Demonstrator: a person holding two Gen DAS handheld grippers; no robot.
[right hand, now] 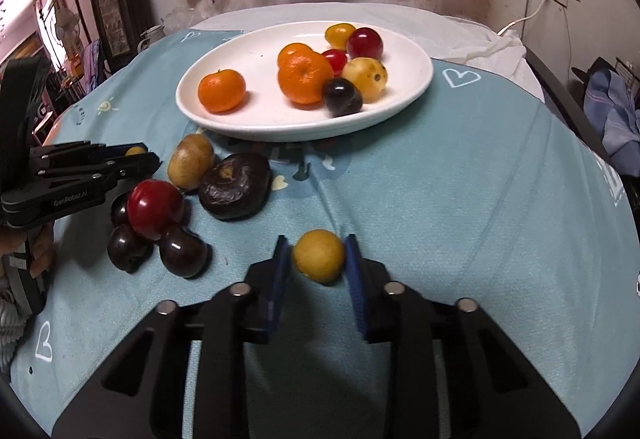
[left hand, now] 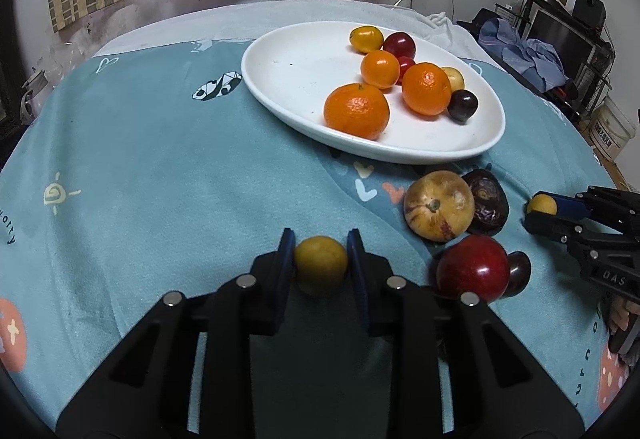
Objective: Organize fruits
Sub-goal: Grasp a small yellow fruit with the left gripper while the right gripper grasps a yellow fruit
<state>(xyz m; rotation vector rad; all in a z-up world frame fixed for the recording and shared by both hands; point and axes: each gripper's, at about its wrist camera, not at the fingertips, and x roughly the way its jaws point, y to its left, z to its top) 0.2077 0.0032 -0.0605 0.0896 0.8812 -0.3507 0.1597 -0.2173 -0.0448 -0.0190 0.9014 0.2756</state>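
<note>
Fruits (left hand: 356, 111) lie in the plate (left hand: 280, 79); more fruit (left hand: 438, 205) sits on the cloth (left hand: 140, 159) before it

We see one small red fruit (left hand: 405, 64) half hidden behind oranges on the plate (left hand: 296, 79); the tablecloth's (left hand: 140, 159) near corners are cut off.

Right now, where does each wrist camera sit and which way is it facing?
Left wrist: on the left gripper, looking down along its jaws, shut on a yellow fruit, toward the white plate; the right gripper shows at right.
Right wrist: on the right gripper, jaws around another yellow fruit; the left gripper shows at left.
Shared: plate, red apple.
</note>
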